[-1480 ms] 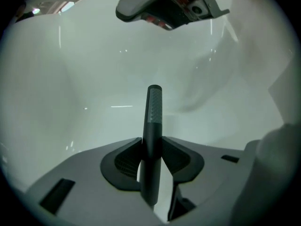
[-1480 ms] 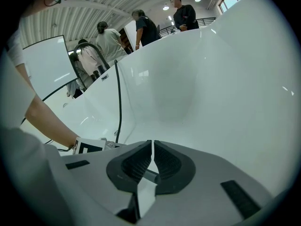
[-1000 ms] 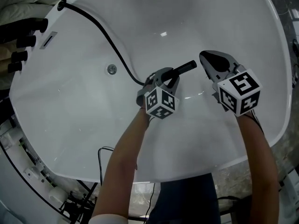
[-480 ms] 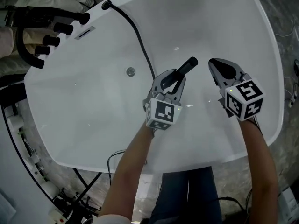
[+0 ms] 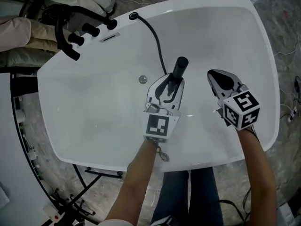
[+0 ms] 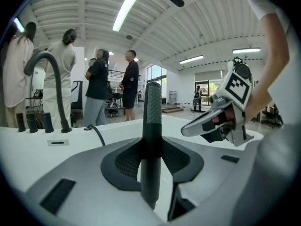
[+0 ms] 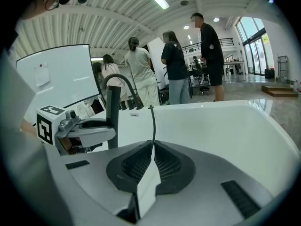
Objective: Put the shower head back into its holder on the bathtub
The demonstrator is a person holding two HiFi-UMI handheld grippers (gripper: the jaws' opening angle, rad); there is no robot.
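The shower head (image 5: pixel 179 66) is a slim black wand, and my left gripper (image 5: pixel 169 79) is shut on it over the middle of the white bathtub (image 5: pixel 266 84). In the left gripper view the wand (image 6: pixel 151 121) stands upright between the pads. Its black hose (image 5: pixel 155 36) runs back to a round black socket (image 5: pixel 133 16) on the far rim. My right gripper (image 5: pixel 220 76) hovers just right of the wand, shut and empty. In the right gripper view its pads (image 7: pixel 162 159) meet with nothing between them, and the wand (image 7: pixel 113 112) stands at the left.
A curved black faucet (image 5: pixel 61 32) and black knobs (image 5: pixel 89 29) stand at the far left corner of the rim. A round drain (image 5: pixel 143 79) lies in the tub floor. Several people (image 6: pixel 99 86) stand behind the tub. Cables and a frame (image 5: pixel 28 140) lie on the floor at left.
Both grippers have risen above the tub. The left gripper has rolled, so the wand that pointed right now stands upright. The hose has lifted with it.
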